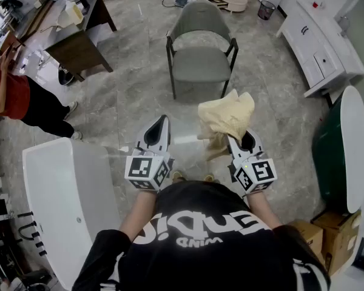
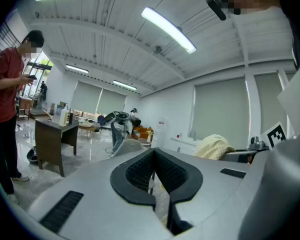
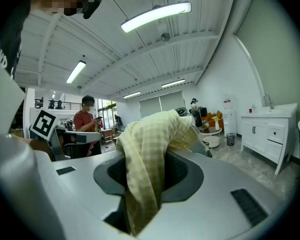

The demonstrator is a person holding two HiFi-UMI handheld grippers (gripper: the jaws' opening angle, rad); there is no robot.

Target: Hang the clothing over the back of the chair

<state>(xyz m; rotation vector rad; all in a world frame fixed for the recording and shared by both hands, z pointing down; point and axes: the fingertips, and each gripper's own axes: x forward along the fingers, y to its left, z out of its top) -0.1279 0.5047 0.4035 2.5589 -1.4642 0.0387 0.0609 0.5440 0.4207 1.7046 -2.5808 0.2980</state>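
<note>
A grey-green chair (image 1: pixel 200 47) stands on the marble floor ahead of me, its back on the far side; its back also shows in the left gripper view (image 2: pixel 126 146). A pale yellow checked garment (image 1: pixel 227 117) is bunched up over my right gripper (image 1: pixel 241 138), whose jaws are shut on it. In the right gripper view the garment (image 3: pixel 150 134) drapes over and down between the jaws of the right gripper (image 3: pixel 152 176). My left gripper (image 1: pixel 164 121) is level beside it, to the left, shut with nothing in it (image 2: pixel 154 179). Both grippers are well short of the chair.
A person in a red shirt (image 1: pixel 12 96) stands at the left by a dark wooden desk (image 1: pixel 79 38). A white tub-like unit (image 1: pixel 67 199) is at my near left. At the right are white cabinets (image 1: pixel 321 41), a dark green object (image 1: pixel 330 156) and cardboard boxes (image 1: pixel 327 232).
</note>
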